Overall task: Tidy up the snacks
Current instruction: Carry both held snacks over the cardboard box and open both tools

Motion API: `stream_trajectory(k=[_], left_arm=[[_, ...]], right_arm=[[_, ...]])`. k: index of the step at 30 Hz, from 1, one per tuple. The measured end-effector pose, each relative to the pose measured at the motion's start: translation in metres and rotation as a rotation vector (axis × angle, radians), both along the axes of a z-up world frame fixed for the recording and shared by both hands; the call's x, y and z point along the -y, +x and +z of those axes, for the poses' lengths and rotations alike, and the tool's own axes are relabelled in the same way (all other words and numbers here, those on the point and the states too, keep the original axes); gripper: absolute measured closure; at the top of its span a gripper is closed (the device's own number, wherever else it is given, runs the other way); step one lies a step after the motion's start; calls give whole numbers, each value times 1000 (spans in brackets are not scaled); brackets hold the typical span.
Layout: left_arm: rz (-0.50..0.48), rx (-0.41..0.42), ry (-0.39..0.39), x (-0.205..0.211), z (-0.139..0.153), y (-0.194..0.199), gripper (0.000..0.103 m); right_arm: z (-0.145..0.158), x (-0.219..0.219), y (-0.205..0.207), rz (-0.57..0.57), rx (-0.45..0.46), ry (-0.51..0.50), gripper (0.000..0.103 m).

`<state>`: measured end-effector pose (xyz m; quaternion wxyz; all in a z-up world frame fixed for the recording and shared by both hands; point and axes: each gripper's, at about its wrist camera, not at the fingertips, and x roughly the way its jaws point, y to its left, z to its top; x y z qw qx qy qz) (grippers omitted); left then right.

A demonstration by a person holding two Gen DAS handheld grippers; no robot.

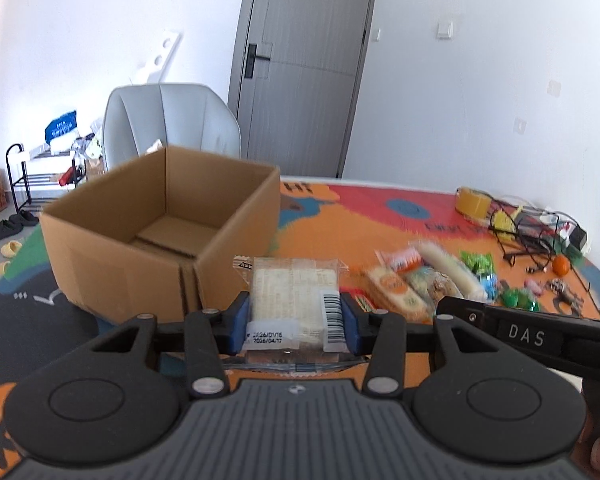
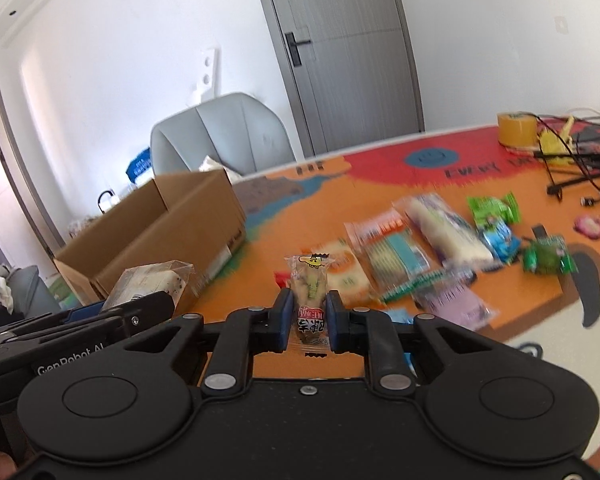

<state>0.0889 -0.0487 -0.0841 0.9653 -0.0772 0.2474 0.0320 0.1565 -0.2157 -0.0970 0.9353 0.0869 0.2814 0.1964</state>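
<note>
Each hand-held gripper clamps a snack above the colourful mat near a grey door.

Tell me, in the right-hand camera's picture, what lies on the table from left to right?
Cardboard box → wrapped cake in the left gripper → small snack in the right gripper → green packets → yellow tape roll.
</note>
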Motion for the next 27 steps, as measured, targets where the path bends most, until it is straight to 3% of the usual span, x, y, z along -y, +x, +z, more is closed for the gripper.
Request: stream_trajectory(k=[19,27], left_arm=[[72,116,-5,-47,43,12,58],[121,128,-15,-75,45,21,58]], right_arm=[[40,-41,23,43,97,68,84],[48,-73,33,101,104,86,84]])
